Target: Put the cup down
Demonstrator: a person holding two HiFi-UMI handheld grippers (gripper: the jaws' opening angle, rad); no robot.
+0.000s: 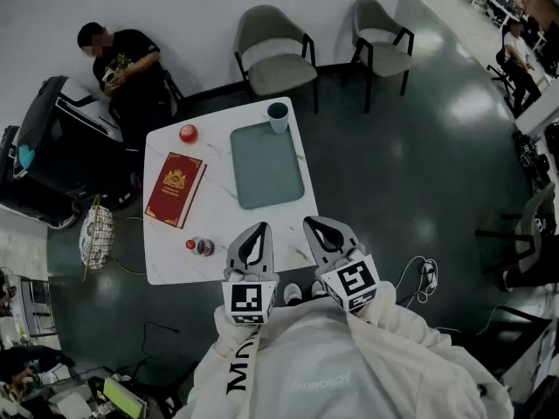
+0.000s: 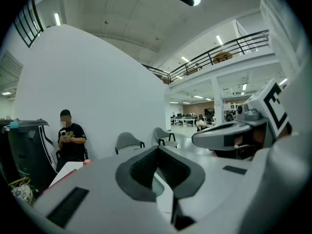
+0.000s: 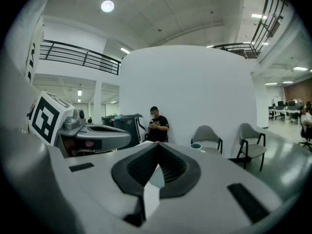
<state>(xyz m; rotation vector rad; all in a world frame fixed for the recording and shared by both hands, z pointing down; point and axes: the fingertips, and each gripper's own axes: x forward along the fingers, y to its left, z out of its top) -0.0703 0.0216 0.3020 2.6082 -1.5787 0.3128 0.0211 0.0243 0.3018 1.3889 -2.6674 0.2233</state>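
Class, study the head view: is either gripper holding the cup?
No, the cup stands at the far edge of the table by the tray, well away from the left gripper and right gripper.

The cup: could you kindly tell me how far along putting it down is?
Done, it seems: the cup stands upright on the table at the far edge of the tray, untouched. In hand: nothing; the left gripper and right gripper hover over the near edge, fingers shut and empty. Left: nothing visible.
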